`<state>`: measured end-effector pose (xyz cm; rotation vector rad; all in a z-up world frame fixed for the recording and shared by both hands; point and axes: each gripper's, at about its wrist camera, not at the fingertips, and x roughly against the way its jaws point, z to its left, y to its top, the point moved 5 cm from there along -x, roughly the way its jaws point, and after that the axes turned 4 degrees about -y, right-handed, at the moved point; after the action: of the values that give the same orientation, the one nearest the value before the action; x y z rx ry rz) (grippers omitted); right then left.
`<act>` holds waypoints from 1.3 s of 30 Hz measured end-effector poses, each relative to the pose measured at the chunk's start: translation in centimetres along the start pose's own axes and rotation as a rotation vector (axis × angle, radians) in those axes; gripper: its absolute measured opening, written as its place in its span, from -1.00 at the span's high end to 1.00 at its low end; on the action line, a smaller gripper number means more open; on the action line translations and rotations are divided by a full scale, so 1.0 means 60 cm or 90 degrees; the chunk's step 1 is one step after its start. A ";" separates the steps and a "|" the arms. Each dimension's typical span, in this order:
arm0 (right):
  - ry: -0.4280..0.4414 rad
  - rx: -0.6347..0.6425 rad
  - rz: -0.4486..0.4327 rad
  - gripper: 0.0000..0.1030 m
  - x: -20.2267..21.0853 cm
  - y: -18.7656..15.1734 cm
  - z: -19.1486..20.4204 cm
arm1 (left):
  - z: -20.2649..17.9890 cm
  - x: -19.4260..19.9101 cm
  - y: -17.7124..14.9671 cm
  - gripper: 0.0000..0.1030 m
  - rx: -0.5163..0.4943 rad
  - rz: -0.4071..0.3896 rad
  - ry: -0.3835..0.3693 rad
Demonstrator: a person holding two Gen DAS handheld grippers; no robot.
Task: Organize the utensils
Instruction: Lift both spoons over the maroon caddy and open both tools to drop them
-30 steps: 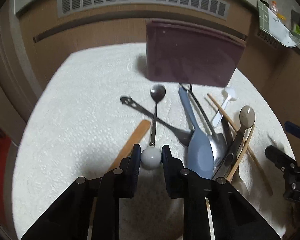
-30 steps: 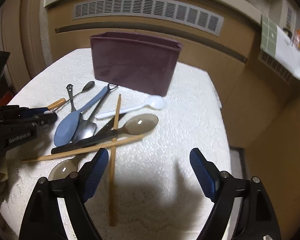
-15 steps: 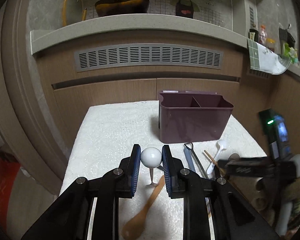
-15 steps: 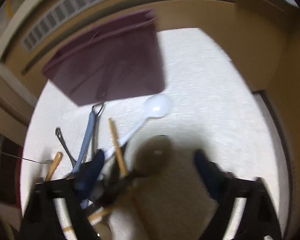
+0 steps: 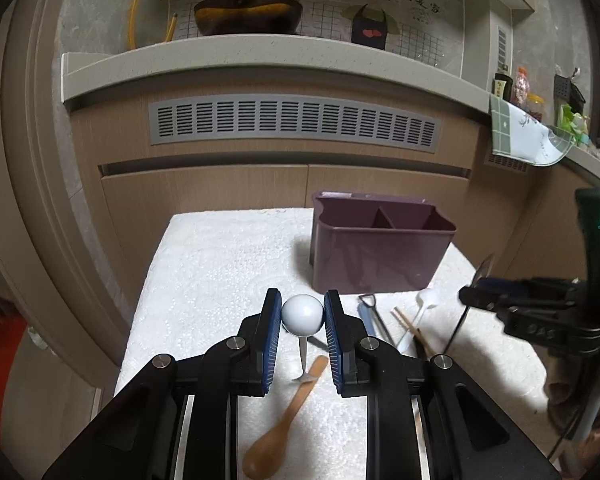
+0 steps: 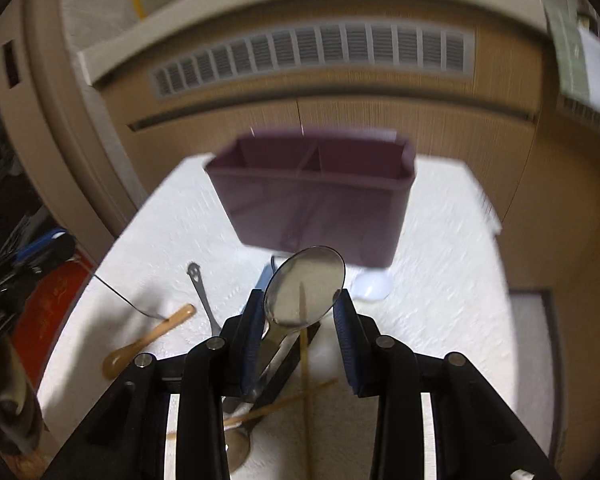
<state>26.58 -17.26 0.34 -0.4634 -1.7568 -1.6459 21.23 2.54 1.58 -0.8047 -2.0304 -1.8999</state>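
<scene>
My left gripper (image 5: 302, 314) is shut on the white ball end (image 5: 302, 314) of a metal spoon, which hangs below it above the white mat. My right gripper (image 6: 300, 308) is shut on a translucent brown spoon (image 6: 305, 287), its bowl upright between the jaws. The maroon two-compartment utensil holder (image 5: 380, 256) stands at the back of the mat; it also shows in the right wrist view (image 6: 312, 200). A wooden spoon (image 5: 284, 424), a white plastic spoon (image 5: 422, 308), a blue spatula (image 5: 366, 320) and chopsticks (image 5: 410, 326) lie on the mat.
The white mat (image 5: 220, 280) covers a small table against a wooden cabinet with a vent grille (image 5: 292, 124). A slotted metal utensil (image 6: 199, 288) and chopsticks (image 6: 306, 380) lie under my right gripper. My right gripper shows at the left wrist view's right edge (image 5: 540, 312).
Both grippers have risen from the mat. The left lifted the ball-ended spoon. The right closed on the brown spoon and raised it; its view is motion-blurred.
</scene>
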 end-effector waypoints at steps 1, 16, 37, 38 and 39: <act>-0.004 0.006 -0.009 0.38 0.009 0.005 0.000 | -0.004 0.003 0.002 0.56 -0.002 -0.002 -0.002; -0.052 0.060 -0.126 0.38 0.108 0.088 -0.006 | -0.065 0.026 0.086 0.56 -0.042 -0.024 -0.056; -0.109 0.132 -0.039 0.36 -0.136 0.225 -0.054 | -0.074 -0.252 0.254 0.53 -0.002 0.029 -0.161; -0.112 0.141 -0.022 0.30 -0.153 0.216 -0.053 | -0.072 -0.265 0.243 0.53 0.001 0.043 -0.162; -0.119 0.145 -0.015 0.06 -0.160 0.211 -0.053 | -0.070 -0.277 0.234 0.52 0.007 0.058 -0.159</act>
<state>42.57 -16.82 2.95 -0.5042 -2.0667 -1.4332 41.64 -5.28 5.04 -1.1624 -2.0987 -1.8156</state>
